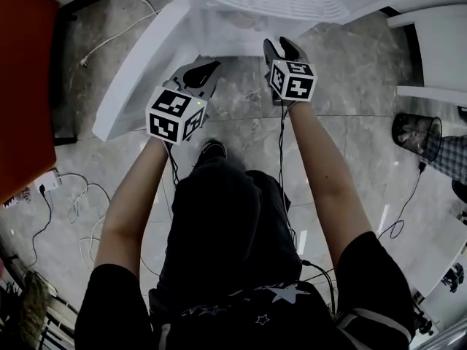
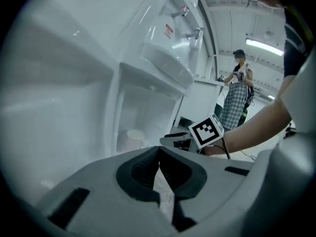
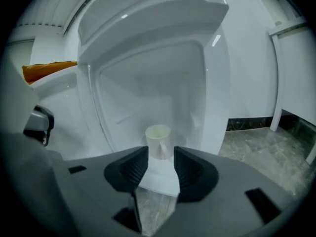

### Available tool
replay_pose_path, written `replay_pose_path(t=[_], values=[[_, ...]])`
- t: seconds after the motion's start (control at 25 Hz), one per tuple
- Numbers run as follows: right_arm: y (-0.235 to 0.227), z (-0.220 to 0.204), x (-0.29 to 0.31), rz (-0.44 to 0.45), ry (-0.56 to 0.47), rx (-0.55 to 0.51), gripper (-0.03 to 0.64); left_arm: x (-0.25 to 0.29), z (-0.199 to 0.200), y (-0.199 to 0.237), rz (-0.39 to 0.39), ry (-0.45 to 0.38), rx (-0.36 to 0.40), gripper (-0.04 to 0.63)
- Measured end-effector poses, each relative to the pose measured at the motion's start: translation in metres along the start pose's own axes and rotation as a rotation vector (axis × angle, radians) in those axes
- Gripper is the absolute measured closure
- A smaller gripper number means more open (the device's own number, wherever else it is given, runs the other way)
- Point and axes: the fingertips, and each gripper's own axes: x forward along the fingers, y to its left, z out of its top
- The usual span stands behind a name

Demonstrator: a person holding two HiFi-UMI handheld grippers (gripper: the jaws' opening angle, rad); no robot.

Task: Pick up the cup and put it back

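My right gripper (image 3: pixel 160 154) holds its jaws partly apart and empty. They line up with the pale cup (image 3: pixel 158 138), which stands upright just beyond them in the recess of a white dispenser (image 3: pixel 148 38). My left gripper (image 2: pixel 159 151), jaws together on nothing, faces the same recess.

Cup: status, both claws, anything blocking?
Left claw shut, empty. Right claw open, lined up on cup, not touching. Cup upright inside open white cabinet. Nothing seen between claw and cup.
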Motion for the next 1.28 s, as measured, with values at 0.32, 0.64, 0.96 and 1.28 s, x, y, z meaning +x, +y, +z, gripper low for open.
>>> replay_pose_path(t=[0.32, 0.64, 0.96, 1.28], values=[[-0.006, -0.007, 0.060, 0.020, 0.027, -0.093, 0.453, 0.047, -0.002, 0.012, -0.032, -0.041, 0.033, 0.586], [-0.001, -0.021, 0.094, 0.044, 0.071, -0.139, 0.474, 0.046, -0.014, 0.023, -0.003, -0.038, 0.003, 0.586], [0.007, -0.019, 0.098, 0.088, 0.127, -0.198, 0.563, 0.042, -0.024, 0.029, 0.013, -0.046, -0.040, 0.586], [0.016, -0.024, 0.049, 0.111, 0.141, -0.196, 0.566, 0.025, -0.007, 0.003, -0.032, -0.044, 0.049, 0.586]])
